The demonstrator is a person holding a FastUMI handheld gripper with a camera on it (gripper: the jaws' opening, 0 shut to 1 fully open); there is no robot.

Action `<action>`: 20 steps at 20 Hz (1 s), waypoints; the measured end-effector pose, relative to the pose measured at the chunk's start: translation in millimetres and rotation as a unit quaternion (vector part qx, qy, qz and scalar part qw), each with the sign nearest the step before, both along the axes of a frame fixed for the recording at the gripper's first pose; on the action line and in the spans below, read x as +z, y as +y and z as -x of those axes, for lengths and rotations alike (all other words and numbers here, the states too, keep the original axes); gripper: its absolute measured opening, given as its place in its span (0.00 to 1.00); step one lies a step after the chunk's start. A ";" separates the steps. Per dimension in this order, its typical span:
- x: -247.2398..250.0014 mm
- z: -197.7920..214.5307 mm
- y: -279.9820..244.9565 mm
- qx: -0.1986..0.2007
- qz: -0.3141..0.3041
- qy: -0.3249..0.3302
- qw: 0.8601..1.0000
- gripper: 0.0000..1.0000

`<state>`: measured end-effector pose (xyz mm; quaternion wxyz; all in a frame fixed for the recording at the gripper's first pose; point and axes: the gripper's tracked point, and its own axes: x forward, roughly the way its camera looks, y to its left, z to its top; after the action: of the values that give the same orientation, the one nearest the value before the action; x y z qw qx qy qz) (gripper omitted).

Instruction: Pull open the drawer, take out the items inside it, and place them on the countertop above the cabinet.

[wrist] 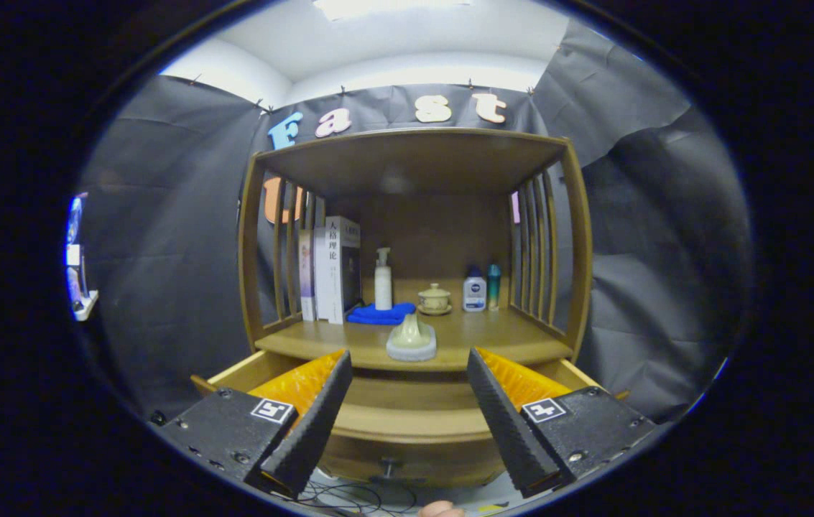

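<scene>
Hovering above the pulled-out drawer (pixel 407 409), the hand-held gripper (pixel 410 420) is held wide open, and nothing is gripped between its fingers. Just below and between the fingers, the drawer's front panel and its small knob (pixel 389 468) are seen, with the drawer's light wooden interior stretching ahead; what lies inside it is largely hidden by the fingers and cannot be made out. Just beyond the fingertips, the desk (pixel 507 337) above the cabinet is reached, and near its front edge, straight ahead, a pale ceramic piece on a round base (pixel 411 339) is set. Farther back, a blue cloth (pixel 380 314) and a white pump bottle (pixel 383 278) are found ahead and slightly left, with upright books (pixel 331 269) beyond the left finger. A small lidded cup (pixel 435 299) sits straight ahead, and two small bottles (pixel 482 289) stand beyond the right finger. The opening step is judged done, and the emptying of the drawer is in hand. For the next move, the open fingers would need to be lowered into the drawer and closed around whatever item is left there.
</scene>
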<state>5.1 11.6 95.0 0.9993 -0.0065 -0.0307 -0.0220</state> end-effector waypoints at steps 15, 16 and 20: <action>-97.4 -3.6 9.6 -0.031 0.012 0.024 0.999 1.00; -102.2 -6.5 8.1 -0.035 0.013 0.030 0.999 1.00; -114.0 -15.8 7.2 -0.039 0.008 0.044 0.998 1.00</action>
<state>20.9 18.9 -18.9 0.9979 -0.0170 0.0138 -0.0609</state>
